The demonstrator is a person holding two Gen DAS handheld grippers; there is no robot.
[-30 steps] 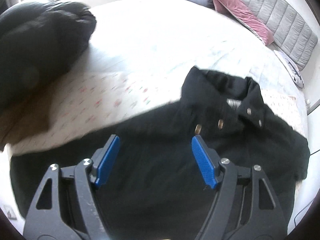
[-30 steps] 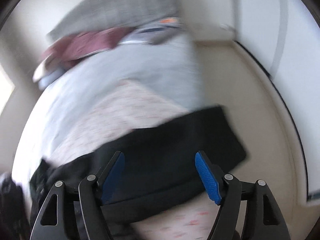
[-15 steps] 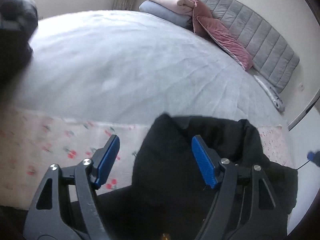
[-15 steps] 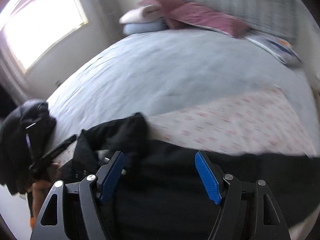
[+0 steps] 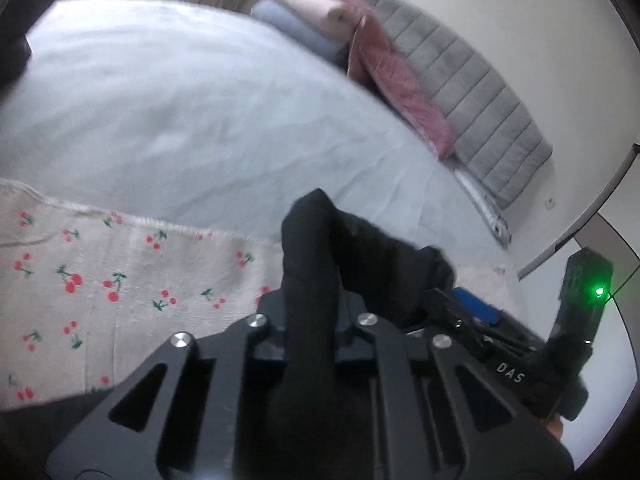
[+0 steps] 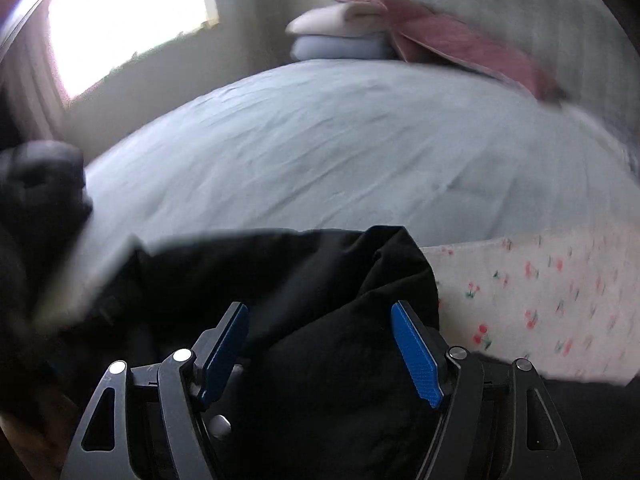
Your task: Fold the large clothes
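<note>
Both tongs are at the black coat (image 6: 320, 360) on the bed (image 5: 180, 120): the left tongs (image 5: 310, 320) are pressed together, pinching a fold of it. The right tongs (image 6: 320, 350) are spread wide, with coat fabric bunched between their blue pads (image 6: 416, 356), beside the cherry-print cloth (image 6: 560, 300).

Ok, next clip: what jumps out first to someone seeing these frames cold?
The black coat: a ridge of it rises from the shut left gripper in the foreground. In the right wrist view the right gripper stands open around another bunch of the coat. Behind lie the pale blue bed and, at its near edge, a cherry-print cloth.
</note>
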